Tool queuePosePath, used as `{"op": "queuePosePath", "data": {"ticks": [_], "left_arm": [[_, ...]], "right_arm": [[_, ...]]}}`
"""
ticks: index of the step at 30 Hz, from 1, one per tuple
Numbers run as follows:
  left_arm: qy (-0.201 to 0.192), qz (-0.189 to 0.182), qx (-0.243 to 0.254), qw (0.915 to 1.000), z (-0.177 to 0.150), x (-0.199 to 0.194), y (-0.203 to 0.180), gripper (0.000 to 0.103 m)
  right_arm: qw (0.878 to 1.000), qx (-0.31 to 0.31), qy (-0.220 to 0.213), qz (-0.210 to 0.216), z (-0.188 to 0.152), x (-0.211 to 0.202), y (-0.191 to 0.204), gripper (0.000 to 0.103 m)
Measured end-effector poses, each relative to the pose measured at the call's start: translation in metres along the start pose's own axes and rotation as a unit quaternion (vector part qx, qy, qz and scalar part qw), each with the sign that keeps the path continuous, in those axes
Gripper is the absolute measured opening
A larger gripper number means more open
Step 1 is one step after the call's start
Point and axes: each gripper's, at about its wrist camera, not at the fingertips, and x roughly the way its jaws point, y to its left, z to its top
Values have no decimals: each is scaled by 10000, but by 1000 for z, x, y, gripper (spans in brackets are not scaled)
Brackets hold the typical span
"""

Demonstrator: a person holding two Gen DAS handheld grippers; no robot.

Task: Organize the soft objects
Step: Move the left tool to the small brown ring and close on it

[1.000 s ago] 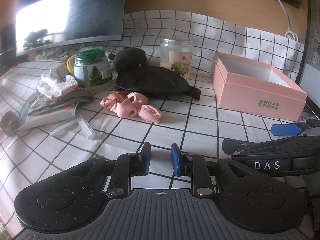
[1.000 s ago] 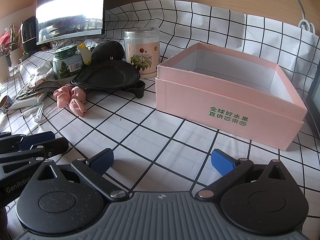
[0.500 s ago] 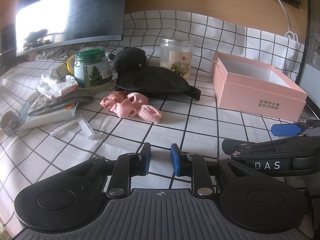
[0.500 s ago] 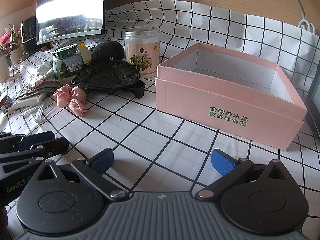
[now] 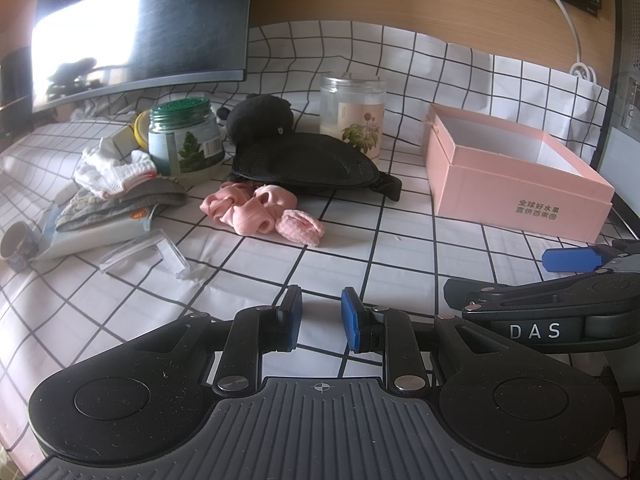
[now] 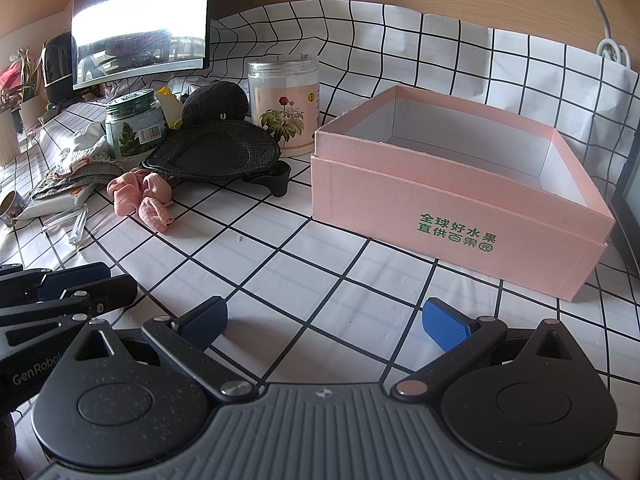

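Pink socks (image 5: 260, 214) (image 6: 140, 196) lie in a small heap on the checked cloth. Behind them lie a black mesh pad (image 5: 304, 166) (image 6: 216, 152) and a black plush ball (image 5: 260, 116) (image 6: 220, 102). White and grey cloths (image 5: 120, 184) (image 6: 76, 160) are piled at the left. An open, empty pink box (image 5: 516, 172) (image 6: 460, 196) stands at the right. My left gripper (image 5: 320, 318) is nearly closed and empty, near the front. My right gripper (image 6: 324, 322) is wide open and empty, in front of the box.
A green-lidded jar (image 5: 184, 140) (image 6: 134, 126) and a flower-labelled jar (image 5: 354, 112) (image 6: 286, 106) stand behind the soft things. A monitor (image 5: 132, 28) is at the back left. A clear plastic piece (image 5: 148, 252) and a tape roll (image 5: 18, 240) lie at the left.
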Motion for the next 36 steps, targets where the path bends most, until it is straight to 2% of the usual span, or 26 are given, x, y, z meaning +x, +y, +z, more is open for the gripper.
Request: {"op": "queuePosePath", "data": {"ticks": [4,7,12,15,17,19,23,24,26,29,32,36], "left_arm": [[-3,6,7,10000,0,0,0,25],[-9,-24,-30,10000,0,-1,-2,25],[-30,-296,-438,9986,0,-4,15,24],[126,-417,-382,9983,4,-7,31,24],[241,-436,-436,9978,13,-14,52,24],[129,-297,-544,9980,26,-29,82,24],[-291,580,-654,9957,48,-65,159,24],[-251,794,-763,9936,51,-67,178,24],[91,1165,-1081,9873,56,-58,217,24],[455,1062,-1311,9846,58,-40,252,24],[535,776,-1381,9859,61,-27,267,24],[627,782,-1346,9858,62,-9,279,24]], "right_arm": [[10000,-12,4,15,0,0,-1,103],[9995,-116,266,156,7,1,-4,103],[9981,-130,584,159,13,2,-5,103],[9973,-106,721,112,17,5,-3,103],[9966,-78,813,79,19,6,-2,103],[9961,-72,874,83,20,5,0,103],[9943,23,1061,59,23,2,16,103],[9946,52,1031,57,25,0,24,103],[9959,78,894,68,30,-2,40,103],[9965,16,782,312,44,1,70,103],[9956,-345,639,587,57,0,99,102],[9939,-775,386,682,64,-4,128,102]]}}
